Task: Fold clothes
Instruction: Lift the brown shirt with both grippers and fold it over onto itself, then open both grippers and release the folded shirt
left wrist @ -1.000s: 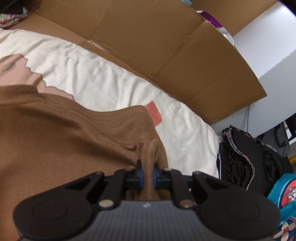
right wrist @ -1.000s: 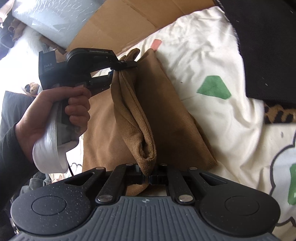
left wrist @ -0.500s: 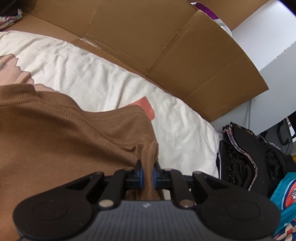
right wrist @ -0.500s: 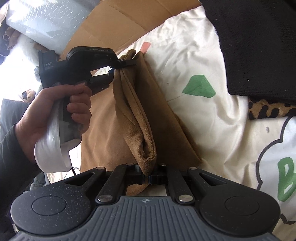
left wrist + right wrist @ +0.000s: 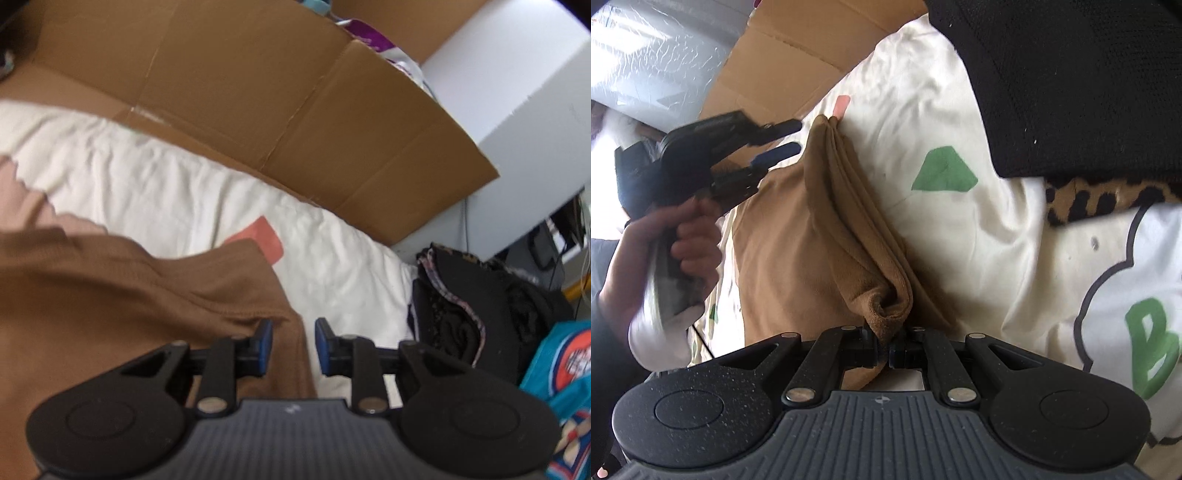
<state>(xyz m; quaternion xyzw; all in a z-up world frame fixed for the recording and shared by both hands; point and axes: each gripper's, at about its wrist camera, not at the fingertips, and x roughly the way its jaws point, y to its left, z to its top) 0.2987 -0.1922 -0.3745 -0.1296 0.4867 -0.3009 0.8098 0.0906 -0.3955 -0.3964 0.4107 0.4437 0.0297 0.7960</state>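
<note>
Two grippers are seen over a brown garment spread on a cream bedsheet. The left gripper has just been opening: its blue-padded jaws are parted, the garment's corner lies beneath the gap, and no pad is pressed on the cloth. In the right wrist view the same left gripper is held by a hand just beside the far end of the garment's raised fold, its fingers apart and clear of the fabric. The right gripper is closed tight on the near end of that fold, where a bunched corner of brown cloth is pinched between the jaws. From there the fold is drawn as a layered ridge away across the sheet, with the rest of the garment lying flat to the left of it.

A large green letter "B" inside a dark cloud-shaped outline is printed on the sheet, along with a green patch and a coral patch. No other writing can be read. A flattened cardboard box is propped behind the bed. Black clothing over leopard-print fabric is lying at the sheet's edge, and a teal and orange printed item is beside the dark pile.
</note>
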